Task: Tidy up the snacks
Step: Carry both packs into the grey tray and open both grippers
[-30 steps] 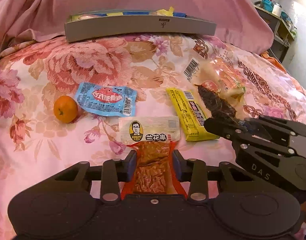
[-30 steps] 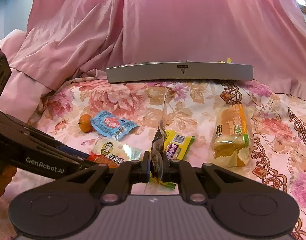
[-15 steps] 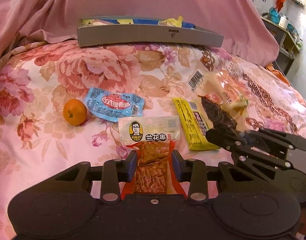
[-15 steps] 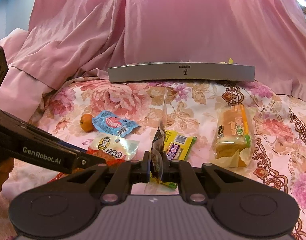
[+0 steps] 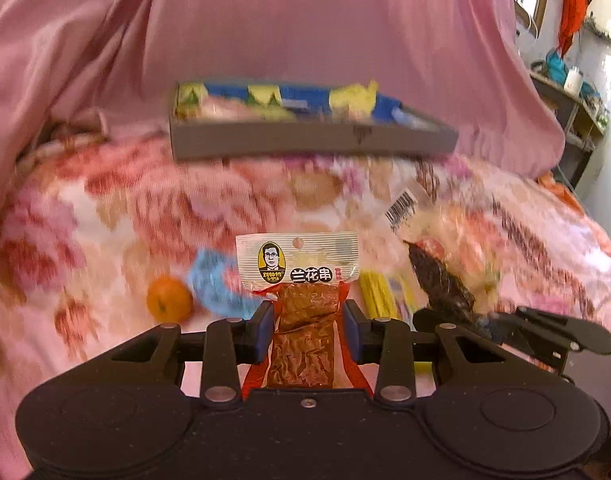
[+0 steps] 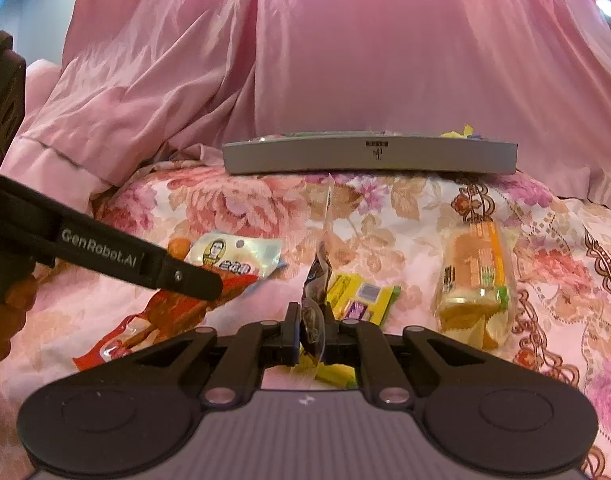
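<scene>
My left gripper (image 5: 307,320) is shut on a red-and-white packet of brown tofu strips (image 5: 301,268) and holds it up off the flowered bedspread. The same packet (image 6: 233,258) hangs from the left gripper (image 6: 209,286) in the right wrist view. My right gripper (image 6: 311,320) is shut on a clear packet with a dark snack inside (image 6: 316,276), which stands upright on its edge. A grey tray (image 5: 305,142) with several snacks in it rests at the back of the bed against a pink curtain.
On the bedspread lie a small orange (image 5: 169,298), a blue packet (image 5: 213,286), a yellow packet (image 6: 361,296) and a wrapped bread loaf (image 6: 477,272). A shelf with clutter (image 5: 565,80) stands at the far right beside the bed.
My left gripper has risen with the tofu packet, which now hangs above the orange and blue packet. The right gripper and its dark packet have not moved.
</scene>
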`<state>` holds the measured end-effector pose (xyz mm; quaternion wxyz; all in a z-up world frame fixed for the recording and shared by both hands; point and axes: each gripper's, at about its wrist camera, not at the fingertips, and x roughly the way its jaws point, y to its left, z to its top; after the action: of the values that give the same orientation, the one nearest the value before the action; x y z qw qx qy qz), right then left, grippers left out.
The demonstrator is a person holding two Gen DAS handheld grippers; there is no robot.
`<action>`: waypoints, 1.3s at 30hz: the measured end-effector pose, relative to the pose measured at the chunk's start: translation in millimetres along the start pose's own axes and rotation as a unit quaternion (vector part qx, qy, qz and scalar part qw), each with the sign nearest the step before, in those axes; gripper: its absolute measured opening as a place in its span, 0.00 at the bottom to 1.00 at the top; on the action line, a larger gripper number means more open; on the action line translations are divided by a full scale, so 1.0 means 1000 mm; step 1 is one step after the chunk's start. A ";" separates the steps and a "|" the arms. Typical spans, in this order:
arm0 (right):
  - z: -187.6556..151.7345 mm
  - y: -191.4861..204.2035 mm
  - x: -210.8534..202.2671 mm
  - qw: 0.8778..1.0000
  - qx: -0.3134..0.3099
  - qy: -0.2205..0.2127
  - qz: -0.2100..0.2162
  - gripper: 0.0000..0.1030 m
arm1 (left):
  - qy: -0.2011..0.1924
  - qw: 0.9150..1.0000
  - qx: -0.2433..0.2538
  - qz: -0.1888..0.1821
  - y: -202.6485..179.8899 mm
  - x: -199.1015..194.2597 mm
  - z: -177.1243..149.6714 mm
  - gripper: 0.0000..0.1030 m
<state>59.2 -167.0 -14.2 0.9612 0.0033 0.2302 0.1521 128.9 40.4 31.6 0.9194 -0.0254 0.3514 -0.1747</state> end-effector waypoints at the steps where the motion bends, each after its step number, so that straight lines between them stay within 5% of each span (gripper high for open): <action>1: 0.003 0.000 0.001 1.000 0.001 -0.003 -0.001 0.10 | -0.007 1.000 -0.002 0.000 0.001 -0.001 0.005 0.37; 13: 0.082 -0.021 0.030 0.998 0.006 -0.068 -0.007 0.10 | -0.121 0.992 0.003 0.018 0.009 0.009 0.119 0.38; 19: 0.138 -0.038 0.069 0.996 0.011 -0.088 -0.006 0.10 | -0.136 0.988 -0.052 0.046 0.027 0.047 0.170 0.38; 28: 0.181 -0.049 0.146 0.998 0.009 -0.065 -0.020 0.10 | -0.112 0.986 -0.085 0.085 0.046 0.112 0.180 0.39; 39: 0.168 -0.051 0.184 0.999 0.013 -0.017 -0.030 0.10 | -0.122 0.986 -0.071 0.087 0.044 0.126 0.169 0.46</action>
<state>304.3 -150.9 50.6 0.9690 0.0113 0.2156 0.1204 339.9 26.5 70.7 0.9628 -0.0813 0.2494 -0.0642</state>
